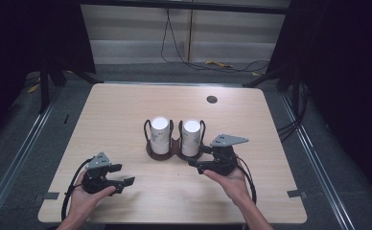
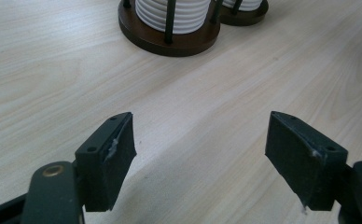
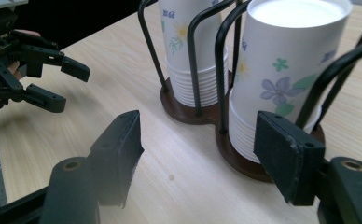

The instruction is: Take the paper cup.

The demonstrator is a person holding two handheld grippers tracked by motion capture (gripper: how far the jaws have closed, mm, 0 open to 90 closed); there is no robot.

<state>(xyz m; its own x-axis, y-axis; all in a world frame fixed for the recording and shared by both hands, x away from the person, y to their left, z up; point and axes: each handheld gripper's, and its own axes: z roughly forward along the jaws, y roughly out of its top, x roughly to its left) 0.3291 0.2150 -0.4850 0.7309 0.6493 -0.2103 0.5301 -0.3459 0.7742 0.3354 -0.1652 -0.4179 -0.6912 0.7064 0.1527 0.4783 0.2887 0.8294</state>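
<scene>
Two stacks of flower-printed white paper cups, a left one [image 1: 159, 134] [image 3: 177, 60] and a right one [image 1: 191, 136] [image 3: 286, 60], stand upright in a black wire holder with a dark brown base [image 1: 154, 154] [image 2: 179, 42] [image 3: 188, 114] at the table's middle. My right gripper [image 1: 196, 166] [image 3: 198, 140] sits just right of the holder, pointing at the right stack, jaws open with nothing between them. My left gripper [image 1: 125, 174] [image 2: 200, 140] [image 3: 69, 86] is held near the front left, open over bare wood, well short of the holder.
The light wooden table [image 1: 126, 115] has a dark round grommet [image 1: 212, 99] near its far edge and grey tape tabs [image 1: 296, 193] at its front corners. Cables [image 1: 222, 64] lie on the floor beyond it. Bare wood lies on both sides of the holder.
</scene>
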